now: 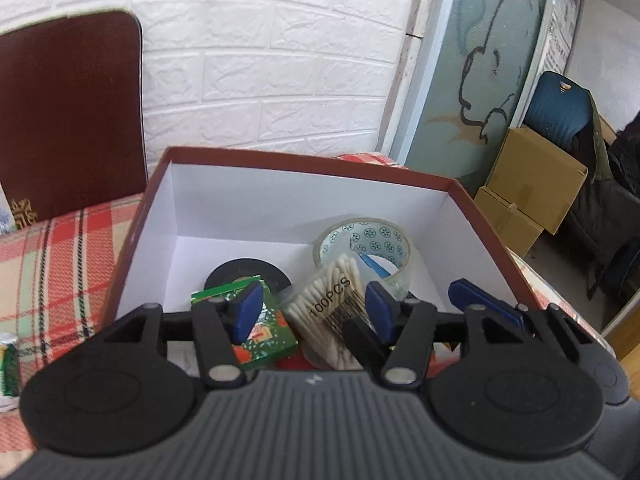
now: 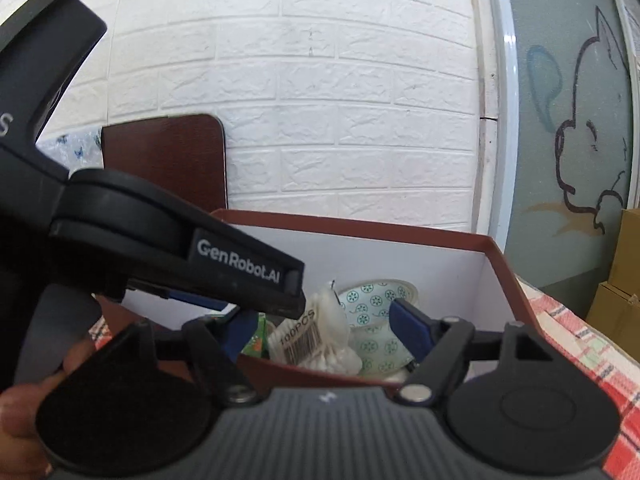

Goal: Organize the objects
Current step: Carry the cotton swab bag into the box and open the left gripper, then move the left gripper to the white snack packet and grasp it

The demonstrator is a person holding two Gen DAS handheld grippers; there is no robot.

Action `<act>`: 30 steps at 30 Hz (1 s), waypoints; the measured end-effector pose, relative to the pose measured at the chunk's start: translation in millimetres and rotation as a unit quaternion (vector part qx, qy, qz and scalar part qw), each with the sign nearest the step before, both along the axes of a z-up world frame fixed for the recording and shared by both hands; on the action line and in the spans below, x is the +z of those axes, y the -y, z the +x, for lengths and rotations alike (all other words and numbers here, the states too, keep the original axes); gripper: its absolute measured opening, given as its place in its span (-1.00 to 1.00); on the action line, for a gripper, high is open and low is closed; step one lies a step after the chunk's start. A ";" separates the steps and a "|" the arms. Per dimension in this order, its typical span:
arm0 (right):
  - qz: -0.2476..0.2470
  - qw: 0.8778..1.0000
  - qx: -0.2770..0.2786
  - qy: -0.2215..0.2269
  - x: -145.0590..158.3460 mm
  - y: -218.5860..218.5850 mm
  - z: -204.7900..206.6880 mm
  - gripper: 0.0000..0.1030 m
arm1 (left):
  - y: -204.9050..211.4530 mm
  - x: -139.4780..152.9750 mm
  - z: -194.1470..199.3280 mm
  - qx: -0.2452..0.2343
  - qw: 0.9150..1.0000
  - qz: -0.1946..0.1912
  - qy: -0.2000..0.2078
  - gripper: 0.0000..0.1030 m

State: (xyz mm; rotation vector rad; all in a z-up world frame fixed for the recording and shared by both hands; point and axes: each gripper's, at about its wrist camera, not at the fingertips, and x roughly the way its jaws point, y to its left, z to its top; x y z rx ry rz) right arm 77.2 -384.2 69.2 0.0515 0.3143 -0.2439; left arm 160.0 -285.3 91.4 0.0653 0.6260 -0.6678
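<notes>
Both grippers are hovering at the near rim of the red-sided box [image 1: 460,188], which is sitting on the plaid cloth [image 1: 60,264]. The left gripper [image 1: 316,312] is poised over the contents with jaws apart and nothing between the blue pads; the bag of cotton swabs [image 1: 328,300] is lying in the gap below them, leaning against the clear patterned tape roll [image 1: 368,248]. The right gripper [image 2: 332,332] is likewise standing open and empty, just short of the box wall. A black tape roll [image 1: 248,274] and a green carton [image 1: 260,328] are resting on the box floor at left, the carton partly on the roll. Judging the step as a release or a reach into the box: either way, the left jaws are best kept wide while clearing the rim, moving straight up so the pads are not snagging the swab bag. One small green packet [image 1: 10,364] is lying outside on the cloth, probably next.
</notes>
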 end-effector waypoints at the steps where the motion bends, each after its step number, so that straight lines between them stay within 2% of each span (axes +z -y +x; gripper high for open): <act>1: -0.003 1.000 -0.002 0.005 0.8 -3.1 -5.5 0.45 | -4.6 3.4 -6.9 0.002 1.000 -0.001 0.010 0.13; 6: -0.016 0.999 -0.004 0.039 -0.5 -28.5 -42.3 0.46 | -43.9 12.8 -32.6 0.009 0.999 -0.022 0.040 0.14; 10: -0.015 0.999 0.020 0.042 -8.9 -58.8 -68.8 0.46 | -90.9 -1.2 -53.3 0.034 0.999 -0.021 0.034 0.14; 14: -0.001 0.996 0.084 -0.013 -23.1 -91.4 -71.6 0.46 | -141.9 -35.3 -55.5 0.087 0.996 0.014 -0.005 0.14; 16: 0.011 0.991 0.124 -0.053 -32.9 -104.9 -61.7 0.46 | -168.3 -58.5 -48.0 0.130 0.990 0.040 -0.042 0.14; 18: 0.004 0.984 0.153 -0.089 -37.9 -120.1 -52.4 0.45 | -194.8 -77.3 -39.0 0.175 0.980 0.062 -0.071 0.12; 20: -0.010 0.979 0.172 -0.110 -43.4 -134.7 -48.7 0.45 | -217.3 -81.8 -40.9 0.197 0.977 0.060 -0.051 0.12; 23: -0.007 0.973 0.185 -0.139 -49.2 -146.1 -38.0 0.47 | -234.0 -83.9 -36.8 0.237 0.966 0.092 -0.032 0.15; 25: -0.010 0.968 0.192 -0.163 -57.8 -154.8 -34.5 0.49 | -241.8 -85.8 -32.5 0.248 0.964 0.093 -0.025 0.20; 28: -0.016 0.967 0.192 -0.169 -59.8 -158.6 -32.2 0.56 | -245.5 -92.0 -30.1 0.253 0.962 0.105 -0.005 0.41; 30: -0.005 0.967 0.189 -0.173 -60.2 -155.2 -29.4 0.64 | -246.7 -94.5 -29.9 0.255 0.961 0.106 0.004 0.46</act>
